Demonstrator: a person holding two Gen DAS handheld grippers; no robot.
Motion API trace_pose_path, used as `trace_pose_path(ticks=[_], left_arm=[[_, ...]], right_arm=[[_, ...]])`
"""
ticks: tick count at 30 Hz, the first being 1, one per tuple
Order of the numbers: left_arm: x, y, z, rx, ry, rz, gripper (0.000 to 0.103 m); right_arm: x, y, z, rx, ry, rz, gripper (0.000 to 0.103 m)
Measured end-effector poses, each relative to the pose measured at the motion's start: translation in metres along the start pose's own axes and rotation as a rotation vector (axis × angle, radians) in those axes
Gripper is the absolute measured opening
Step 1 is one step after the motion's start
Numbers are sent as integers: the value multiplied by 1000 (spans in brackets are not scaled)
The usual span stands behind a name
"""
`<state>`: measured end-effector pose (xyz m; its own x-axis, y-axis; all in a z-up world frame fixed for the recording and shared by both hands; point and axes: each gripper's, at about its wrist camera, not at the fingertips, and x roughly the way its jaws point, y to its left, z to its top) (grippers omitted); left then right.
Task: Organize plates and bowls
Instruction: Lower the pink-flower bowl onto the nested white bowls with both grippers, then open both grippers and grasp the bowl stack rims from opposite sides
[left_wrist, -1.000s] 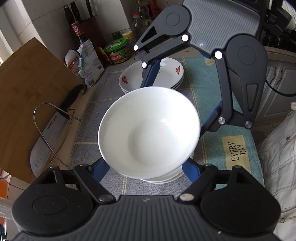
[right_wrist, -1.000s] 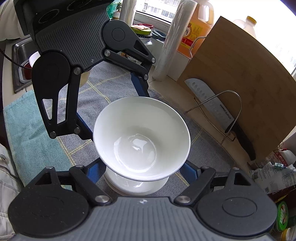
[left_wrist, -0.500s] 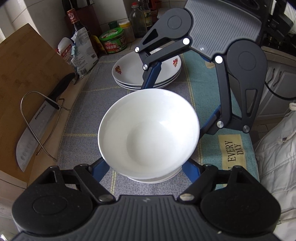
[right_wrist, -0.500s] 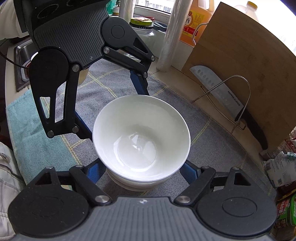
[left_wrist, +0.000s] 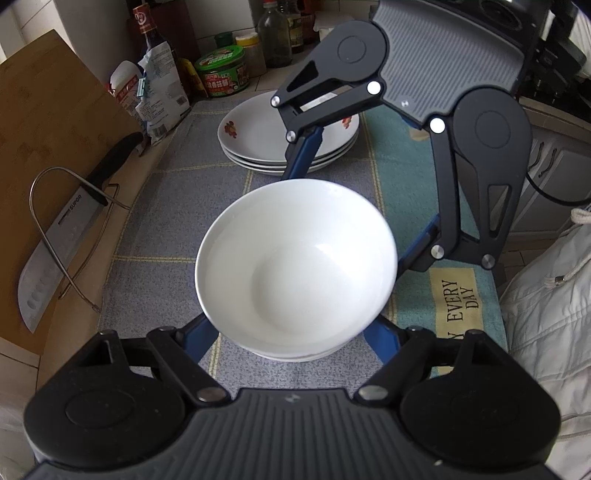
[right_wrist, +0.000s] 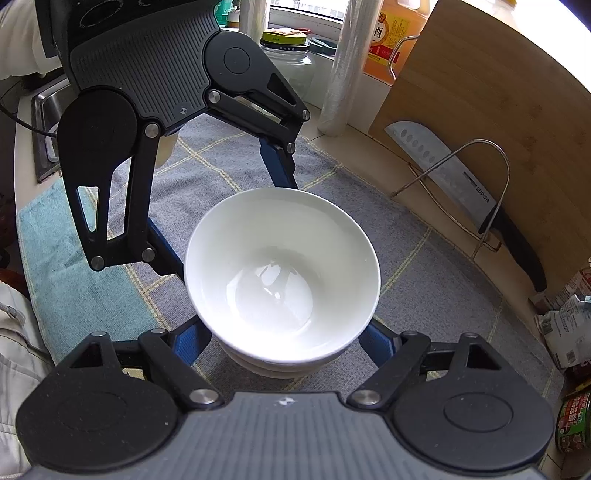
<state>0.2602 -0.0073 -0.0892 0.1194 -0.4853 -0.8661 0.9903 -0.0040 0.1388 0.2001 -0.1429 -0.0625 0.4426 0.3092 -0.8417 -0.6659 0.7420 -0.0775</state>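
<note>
Bowl (left_wrist: 295, 273): white, nested atop a bowl stack (right_wrist: 273, 365) on the grey mat (left_wrist: 166, 258), flanked by both grippers' spread fingers, left gripper (left_wrist: 291, 332) and right gripper (right_wrist: 284, 332); contact indeterminate. Beyond: plates (left_wrist: 258, 144), stacked; knife (left_wrist: 70, 225) against board (left_wrist: 40, 125).

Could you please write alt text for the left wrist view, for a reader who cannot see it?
A white bowl sits nested on a bowl stack on a grey checked cloth, between the fingers of the left gripper and the right gripper opposite. Behind it stands a stack of flowered plates; a cleaver leans on a cutting board at left.
</note>
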Motion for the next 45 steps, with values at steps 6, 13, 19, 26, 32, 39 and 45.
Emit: trace_pose_path(ticks=[6,13,19,26,32,39,45], left_arm=[[1,2,1,-9,0,-9,86],[4,3,0,-21,5,-24,88],[-2,2,-4,-22,-11,11,90],[-19,-2,-4,-18,-41,45,90],[-34,-8,-3,-33,-102,32,95],[-24,-17,-6,-60,-87,-5,95],[-38,-17,-16,-194,-177,43,95]], right_arm=[[2,-1,-1,17,-1,9,90],[5,4,-2,11,8,-7,92],[1,2,-4,21,-13,-40,103],[-15,2,-3,13,-60,-35,103],[-9,7,-5,11,-52,-11,103],[-7,8,-10,67,-58,-29,103],[-17,12,-18,140,-97,-95,103]])
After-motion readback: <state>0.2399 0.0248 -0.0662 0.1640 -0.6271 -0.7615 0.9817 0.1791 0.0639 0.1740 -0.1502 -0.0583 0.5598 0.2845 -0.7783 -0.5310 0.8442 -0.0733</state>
